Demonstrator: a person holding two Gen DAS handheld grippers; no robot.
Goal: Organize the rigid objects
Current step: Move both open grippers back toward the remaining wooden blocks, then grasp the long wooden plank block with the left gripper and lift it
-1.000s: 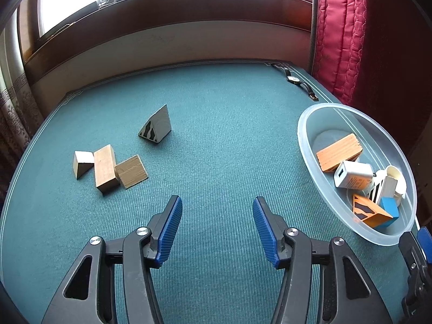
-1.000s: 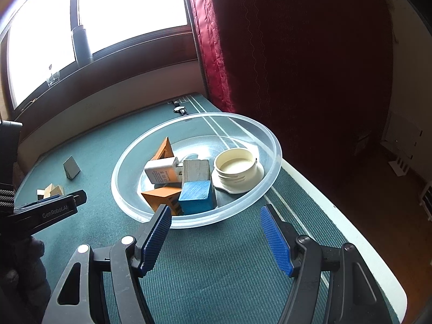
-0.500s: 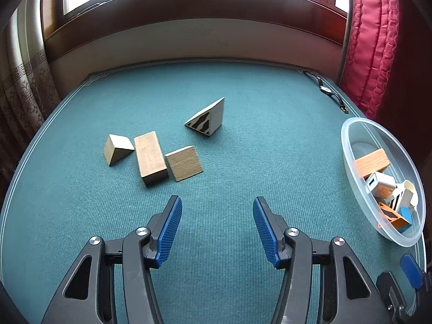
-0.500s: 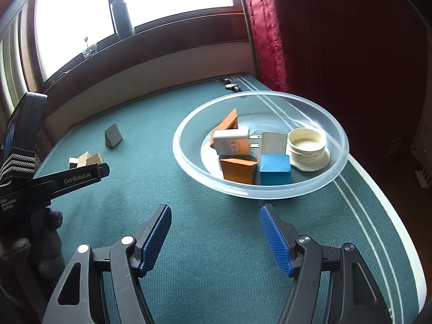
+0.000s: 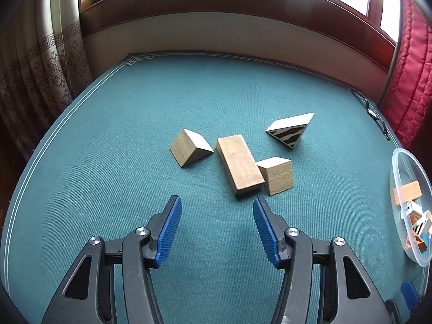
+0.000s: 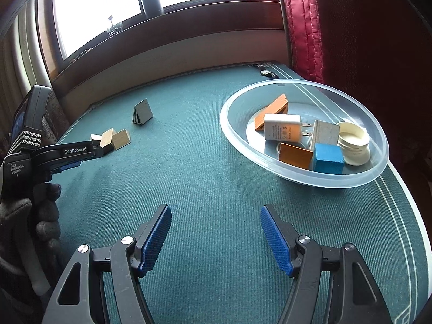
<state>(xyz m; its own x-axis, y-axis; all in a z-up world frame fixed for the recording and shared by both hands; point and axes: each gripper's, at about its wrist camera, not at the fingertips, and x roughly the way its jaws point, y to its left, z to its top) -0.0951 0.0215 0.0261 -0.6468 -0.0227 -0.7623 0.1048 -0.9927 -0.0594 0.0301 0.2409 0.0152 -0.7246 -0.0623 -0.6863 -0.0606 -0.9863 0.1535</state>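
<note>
Since a second ago the left gripper (image 5: pixel 217 229) has swung away from the bowl (image 5: pixel 397 167) toward the loose blocks; they now sit just ahead of its spread, empty jaws, and the bowl has slid to the right edge of its view. Right gripper (image 6: pixel 216 239) has pulled back a little from the bowl; jaws spread, nothing held, hovering over bare cloth near the table's (image 5: pixel 108 135) right edge.

Four pieces left on the table, mid-surface:
- long wooden block (image 5: pixel 239 168), flat, nearest the left jaws
- small wedge (image 5: pixel 276 175) touching its right side
- plain wedge (image 5: pixel 190 147) just beside it on the left, apart
- striped wedge (image 5: pixel 291 129) farther back, alone

Bowl by the right edge holds an orange block (image 6: pixel 271 110), a charger (image 6: pixel 282 131), a blue cube (image 6: pixel 328 158), a white lid (image 6: pixel 353 143) and more.

Step in hand, as I read it: approach for the next pick, left side. Task looks past halfway.

Next move calls for lowering over the long block and closing across its narrow width. Its angle means the wrist must turn to match. The touching wedge may get nudged.
</note>
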